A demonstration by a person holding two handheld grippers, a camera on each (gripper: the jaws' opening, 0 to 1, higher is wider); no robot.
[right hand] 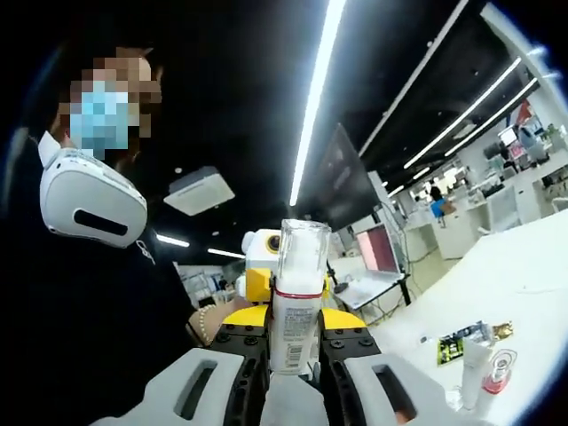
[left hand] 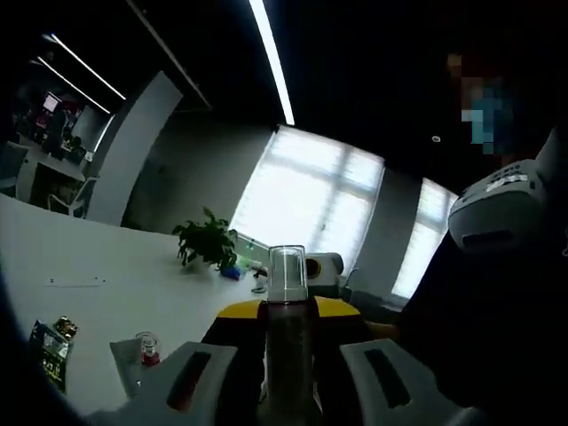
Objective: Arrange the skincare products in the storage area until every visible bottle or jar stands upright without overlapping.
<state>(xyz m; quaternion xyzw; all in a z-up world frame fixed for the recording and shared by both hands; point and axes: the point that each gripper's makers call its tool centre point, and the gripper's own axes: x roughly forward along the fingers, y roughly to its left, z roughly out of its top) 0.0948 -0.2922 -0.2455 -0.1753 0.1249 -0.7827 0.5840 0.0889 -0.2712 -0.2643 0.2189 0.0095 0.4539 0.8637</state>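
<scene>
No legible text; print on the bottle label too small.

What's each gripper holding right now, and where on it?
Left gripper: dark bottle with clear cap, held around its body. Right gripper: white bottle with clear cap, held at its lower body.

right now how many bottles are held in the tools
2. One clear-capped bottle stands between the jaws of the left tool; a white bottle with a clear cap sits in the right tool. More products on the table may be hidden.
</scene>
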